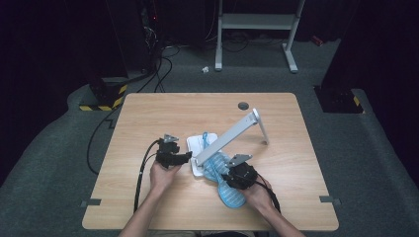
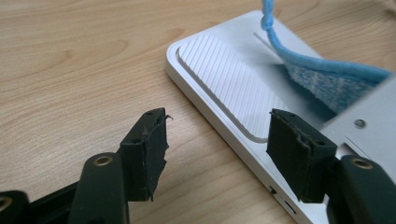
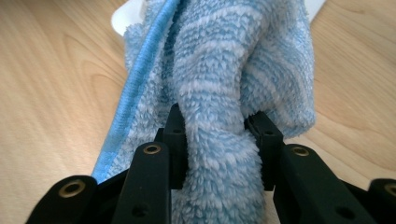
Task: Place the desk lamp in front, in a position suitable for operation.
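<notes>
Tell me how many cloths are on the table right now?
1. The blue striped cloth lies beside and partly on the white stand base, with the right gripper pinching a fold of it. Another could be hidden beneath it; I see none.

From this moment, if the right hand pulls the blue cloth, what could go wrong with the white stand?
1. The right tool pinches a fold of the blue cloth, and the cloth passes under the stand's tilted arm; pulling may drag or tip the white stand.
2. The left tool is open around the base edge without gripping, so the base may slide.
3. The cloth's loop could snag.
</notes>
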Motion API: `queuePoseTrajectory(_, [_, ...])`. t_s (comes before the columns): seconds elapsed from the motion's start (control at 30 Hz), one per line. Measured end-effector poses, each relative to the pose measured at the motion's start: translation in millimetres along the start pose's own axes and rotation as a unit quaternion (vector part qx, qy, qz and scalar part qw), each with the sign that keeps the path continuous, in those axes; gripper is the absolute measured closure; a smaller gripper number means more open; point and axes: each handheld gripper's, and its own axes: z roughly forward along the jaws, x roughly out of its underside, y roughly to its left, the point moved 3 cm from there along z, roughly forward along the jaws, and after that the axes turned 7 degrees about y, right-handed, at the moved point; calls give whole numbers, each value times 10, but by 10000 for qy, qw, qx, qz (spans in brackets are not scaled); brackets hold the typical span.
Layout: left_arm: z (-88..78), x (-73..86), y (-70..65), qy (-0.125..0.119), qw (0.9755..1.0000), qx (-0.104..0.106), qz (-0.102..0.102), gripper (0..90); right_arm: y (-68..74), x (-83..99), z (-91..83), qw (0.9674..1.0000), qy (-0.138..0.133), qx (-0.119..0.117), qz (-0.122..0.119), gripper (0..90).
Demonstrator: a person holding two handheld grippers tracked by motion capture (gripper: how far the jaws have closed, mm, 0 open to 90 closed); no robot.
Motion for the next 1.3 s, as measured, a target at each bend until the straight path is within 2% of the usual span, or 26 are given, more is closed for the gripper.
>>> queuePoseTrajectory(0.07, [58, 18, -12, 192, 9998, 10, 41, 380, 29, -28, -5, 9999, 21, -100, 5, 657])
queuePoseTrajectory(0.1, [69, 29, -14, 169, 9998, 100, 25, 367, 44, -41, -10, 9999, 25, -128, -6, 656])
queuePoseTrajectory(0.17, [68, 39, -11, 153, 9998, 145, 7, 381, 69, -57, -25, 9999, 17, -133, -49, 656])
queuePoseTrajectory(0.37, [56, 54, -28, 143, 9997, 190, 72, 401, 50, 3, -86, 9999, 23, -99, -57, 645])
queuePoseTrajectory(0.47, [55, 67, -39, 83, 9997, 220, 45, 427, 45, 52, -18, 9999, 84, 78, -25, 613])
queuePoseTrajectory(0.53, [49, 70, -52, 75, 9997, 224, 52, 453, 15, 64, 47, 9998, 149, 93, 88, 589])
queuePoseTrajectory(0.67, [45, 70, -71, 77, 9996, 261, 69, 501, -31, 46, 113, 9994, 190, 256, 151, 514])
queuePoseTrajectory(0.77, [55, 76, -100, 110, 9990, 434, 70, 501, -63, 41, 136, 9988, 254, 370, 203, 457])
queuePoseTrajectory(0.97, [75, 86, -188, 175, 9976, 657, 111, 501, -209, 34, 170, 9978, 296, 475, 357, 428])
queuePoseTrajectory(1.07, [75, 97, -242, 166, 9977, 641, 153, 493, -297, 29, 171, 9975, 359, 437, 428, 368])
queuePoseTrajectory(1.13, [73, 101, -255, 162, 9978, 619, 167, 493, -309, 29, 173, 9980, 350, 340, 396, 326])
queuePoseTrajectory(1.2, [81, 106, -243, 158, 9978, 640, 100, 470, -302, 31, 181, 9985, 317, 215, 399, 312])
queuePoseTrajectory(1.27, [86, 109, -235, 155, 9977, 660, 59, 445, -290, 31, 183, 9986, 320, 216, 365, 332])
queuePoseTrajectory(1.3, [89, 109, -230, 149, 9978, 647, 47, 438, -277, 28, 178, 9986, 314, 207, 360, 372])
